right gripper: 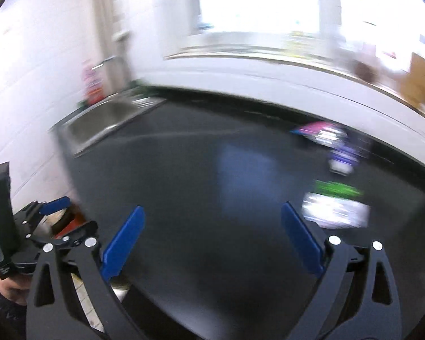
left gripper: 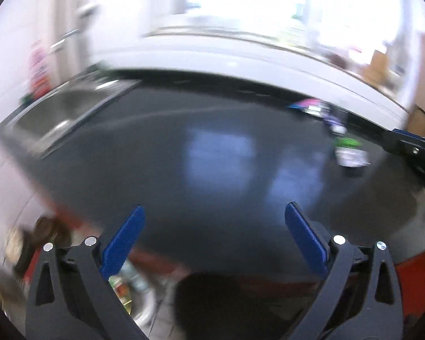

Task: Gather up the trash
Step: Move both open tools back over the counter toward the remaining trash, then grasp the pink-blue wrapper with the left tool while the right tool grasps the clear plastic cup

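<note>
Both views were smeared with motion blur, so fine detail was hard to read. The left hand-held gripper [left gripper: 214, 218] stood with its blue fingers [left gripper: 124, 238] spread wide and nothing between them, poised above a dark worktop [left gripper: 161, 153]. The right hand-held gripper [right gripper: 212, 218] was likewise wide open and empty over the same dark surface. The trash lay toward the right part of the worktop, near its far edge: a green-and-white item [right gripper: 335, 205], perhaps a can or wrapper, sat just beyond the right gripper's right-hand finger, apart from it; farther back sat a purple-and-white item [right gripper: 344, 157], and behind that, close to the back edge, a pink packet [right gripper: 317, 130]. What each piece was could not be made out through the blur. In the left wrist view the same cluster appeared far to the right, with the green-and-white item [left gripper: 350, 151] nearest and well apart from that gripper. A steel sink [right gripper: 104, 121] was set into the worktop at the far left, with a red-and-pink bottle [right gripper: 93, 85] behind it against a white wall. A bright window [right gripper: 255, 2] ran along the back. In the right wrist view the left gripper showed at the lower left edge, held by a hand [right gripper: 10, 289] in a dark sleeve.
</note>
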`<state>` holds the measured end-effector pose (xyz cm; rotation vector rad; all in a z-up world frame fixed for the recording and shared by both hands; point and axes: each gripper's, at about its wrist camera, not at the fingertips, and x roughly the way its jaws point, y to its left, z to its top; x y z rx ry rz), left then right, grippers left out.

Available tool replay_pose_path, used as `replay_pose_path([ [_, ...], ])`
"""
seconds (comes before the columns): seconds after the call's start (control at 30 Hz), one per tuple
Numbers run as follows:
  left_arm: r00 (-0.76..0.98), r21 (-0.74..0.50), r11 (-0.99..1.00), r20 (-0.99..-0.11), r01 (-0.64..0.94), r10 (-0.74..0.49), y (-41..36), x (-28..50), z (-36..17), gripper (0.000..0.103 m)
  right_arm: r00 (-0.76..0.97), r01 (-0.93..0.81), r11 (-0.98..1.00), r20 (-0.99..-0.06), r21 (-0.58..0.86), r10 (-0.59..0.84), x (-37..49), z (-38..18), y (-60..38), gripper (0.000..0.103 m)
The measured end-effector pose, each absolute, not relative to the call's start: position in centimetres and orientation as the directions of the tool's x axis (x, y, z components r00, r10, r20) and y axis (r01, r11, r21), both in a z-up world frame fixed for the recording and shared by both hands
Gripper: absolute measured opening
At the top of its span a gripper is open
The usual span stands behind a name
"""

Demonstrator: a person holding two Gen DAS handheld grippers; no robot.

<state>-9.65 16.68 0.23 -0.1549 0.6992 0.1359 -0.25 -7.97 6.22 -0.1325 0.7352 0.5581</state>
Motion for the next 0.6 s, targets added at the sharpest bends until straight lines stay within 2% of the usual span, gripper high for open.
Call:
replay_pose_path([
  [0.1,0.764,-0.068,0.997,-0.645,-0.033,-0.019,10.5,-5.8,0.3,0.096,0.643,-0.417,0.906,-0.678,0.080,0.356,1.2,5.9,-15.4,0.094],
  [0.27,0.753,0.006,0.992,-0.652,0.126,-0.091,2.5,-2.0,0.0,0.096,0.672,-0.287,0.952,-0.686,0.105,0.279,1.6,5.2,-23.5,0.094],
  [0.6,0.722,0.031,0.977,-0.679,0.212,-0.135,-2.6,1.9,-0.5,0.096,0.675,-0.233,0.965,-0.693,0.123,0.251,3.0,4.2,-26.6,0.094],
])
